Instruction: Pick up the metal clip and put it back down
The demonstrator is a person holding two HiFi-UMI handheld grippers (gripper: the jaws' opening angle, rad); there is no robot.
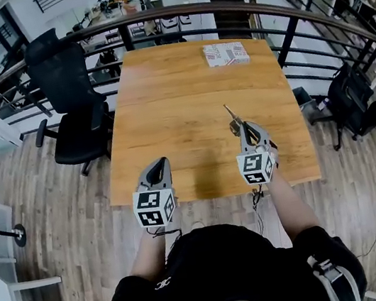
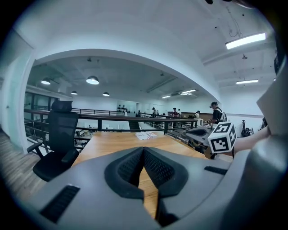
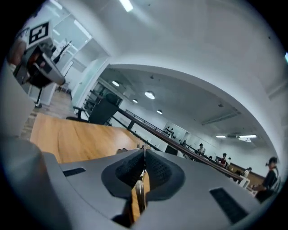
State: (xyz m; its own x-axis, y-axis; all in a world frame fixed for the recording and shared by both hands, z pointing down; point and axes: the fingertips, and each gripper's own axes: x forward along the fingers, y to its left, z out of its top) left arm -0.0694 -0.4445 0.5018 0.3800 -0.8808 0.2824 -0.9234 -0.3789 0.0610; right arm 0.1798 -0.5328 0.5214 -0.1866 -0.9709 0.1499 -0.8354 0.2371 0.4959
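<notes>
The right gripper point(image 1: 240, 128) hung over the near right part of the wooden table point(image 1: 165, 100), its jaws pressed together on the metal clip point(image 1: 229, 112). In the right gripper view a thin strip of bright metal point(image 3: 140, 194) ran down between the ribbed pads, and in the head view the clip's free end stuck out past the jaw tips, towards the table's far edge. It looked to be clear of the tabletop, though no view showed the gap plainly.

The left gripper point(image 1: 159, 164) sat at the table's near edge, left of the middle, its jaws closed tip to tip with nothing between them. A flat printed packet point(image 1: 226, 54) lay at the table's far edge, well apart from both.

The pick-up half appeared done and the clip was in the air. The next move called for lowering it until it rested on the table, then spreading the right jaws and drawing back without dragging the clip along.
</notes>
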